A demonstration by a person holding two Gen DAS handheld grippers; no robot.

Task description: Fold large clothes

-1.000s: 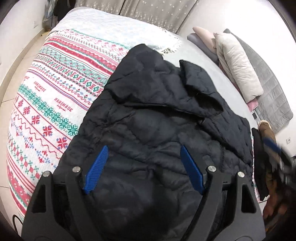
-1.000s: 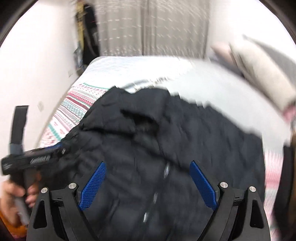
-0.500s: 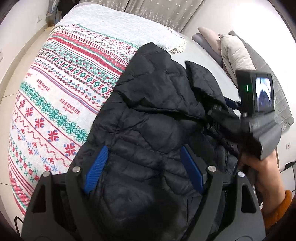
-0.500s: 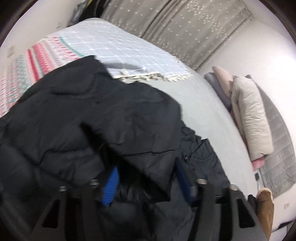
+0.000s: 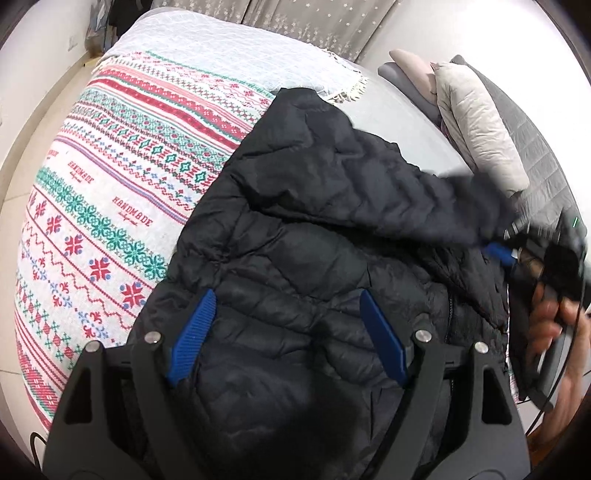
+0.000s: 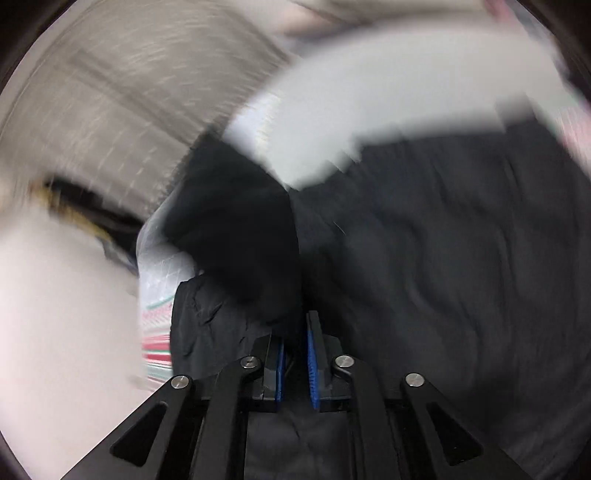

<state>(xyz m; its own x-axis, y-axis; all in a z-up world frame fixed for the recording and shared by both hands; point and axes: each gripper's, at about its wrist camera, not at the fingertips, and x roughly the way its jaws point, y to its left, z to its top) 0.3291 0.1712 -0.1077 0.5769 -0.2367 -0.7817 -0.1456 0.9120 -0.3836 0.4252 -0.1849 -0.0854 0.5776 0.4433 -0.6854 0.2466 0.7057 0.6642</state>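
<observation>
A black quilted puffer jacket (image 5: 314, 236) lies spread on the bed. My left gripper (image 5: 288, 332) hovers open over its lower part and holds nothing. My right gripper (image 6: 295, 354) is shut on a fold of the black jacket (image 6: 251, 240), which rises from between the blue pads. In the left wrist view the right gripper (image 5: 498, 254) shows at the right edge, pulling a sleeve or flap of the jacket out to the right. The right wrist view is heavily blurred by motion.
A red, green and white patterned blanket (image 5: 122, 184) covers the bed's left half, with a pale blue quilt (image 5: 240, 55) beyond it. Pillows and folded bedding (image 5: 476, 122) are stacked at the right. Curtains (image 5: 303, 14) hang behind the bed.
My right gripper has closed on a fold of the jacket and is swinging it fast out to the right. My left gripper has stayed open over the jacket's lower part.
</observation>
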